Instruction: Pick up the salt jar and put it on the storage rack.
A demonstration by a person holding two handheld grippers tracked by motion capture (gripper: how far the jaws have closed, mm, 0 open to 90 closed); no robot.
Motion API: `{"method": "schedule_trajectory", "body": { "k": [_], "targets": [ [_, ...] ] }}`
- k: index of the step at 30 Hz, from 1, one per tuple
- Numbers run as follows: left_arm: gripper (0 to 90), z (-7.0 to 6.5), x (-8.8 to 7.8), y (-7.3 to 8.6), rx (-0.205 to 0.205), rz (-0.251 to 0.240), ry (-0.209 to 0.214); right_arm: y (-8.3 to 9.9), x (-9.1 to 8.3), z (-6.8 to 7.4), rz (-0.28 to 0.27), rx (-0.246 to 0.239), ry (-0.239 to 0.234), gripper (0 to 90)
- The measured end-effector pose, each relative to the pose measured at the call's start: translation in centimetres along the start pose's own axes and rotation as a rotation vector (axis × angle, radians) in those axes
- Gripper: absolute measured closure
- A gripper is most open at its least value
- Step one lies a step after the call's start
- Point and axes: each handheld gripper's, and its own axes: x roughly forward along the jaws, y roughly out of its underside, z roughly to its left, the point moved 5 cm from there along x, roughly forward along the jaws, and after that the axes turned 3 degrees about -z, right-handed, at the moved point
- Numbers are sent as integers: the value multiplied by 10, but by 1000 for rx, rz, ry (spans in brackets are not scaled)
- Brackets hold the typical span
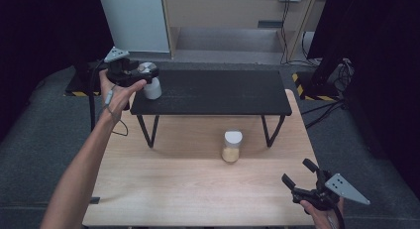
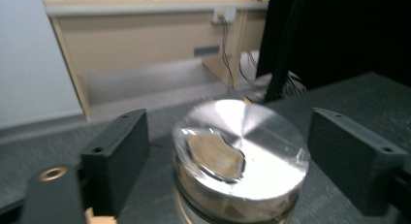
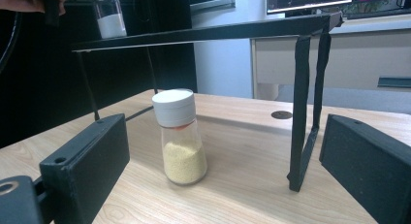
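Observation:
A jar of white powder [image 1: 152, 88] with a shiny metal lid [image 2: 242, 136] stands at the left end of a black shelf [image 1: 218, 92]. My left gripper [image 1: 142, 73] reaches over that lid. Its pads [image 2: 118, 156] stand on either side of the lid with a gap on each side, so it is open. A clear jar of yellow grains [image 1: 231, 146] with a white cap stands on the wooden table [image 1: 188, 184] in front of the shelf. My right gripper [image 1: 297, 172] hovers open near the table's front right corner, well short of the yellow jar [image 3: 180, 139].
The shelf stands on thin black legs [image 3: 303, 112] above the table's back half. Grey floor surrounds the table. A white panel [image 1: 133, 18], a wooden cabinet and hanging cables [image 1: 287, 26] lie behind. Dark drapes flank both sides.

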Motion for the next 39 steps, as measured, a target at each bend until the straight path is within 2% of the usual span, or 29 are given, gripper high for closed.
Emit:
{"method": "schedule_trajectory", "body": {
  "k": [2,3,5,9,13,16,22,26,30,32,37,39],
  "targets": [
    [74,1,-4,-2,-25,-20,-6,0,0,0,-1,-1,0,38],
    [69,2,-6,-5,-25,-24,-6,0,0,0,-1,0,0,38],
    [65,0,-10,-12,-8,-34,-13,0,-1,0,-2,-1,-1,38],
    [60,-4,-25,-25,-2,-79,2,-1,-1,0,-6,-1,-3,39],
    [58,-12,-36,-36,40,-91,-1,-1,-1,1,-7,-2,-6,38],
    [58,-16,-46,-41,31,-115,31,-2,-1,2,-8,-6,-11,39],
    [58,-27,-68,-46,78,-122,88,-4,-2,2,-22,-2,-13,39],
    [59,-30,-82,-41,68,-142,137,-5,-2,3,-25,-8,-21,39],
    [59,-32,-97,-32,83,-146,187,-5,-3,3,-30,-9,-20,39],
    [66,-35,-104,-22,79,-175,204,-5,-3,3,-27,-8,-19,39],
    [64,-38,-118,0,88,-172,237,-5,-2,3,-28,-9,-22,39],
    [63,-36,-121,10,62,-173,259,-5,-1,4,-28,-9,-24,39]
  ]
}}
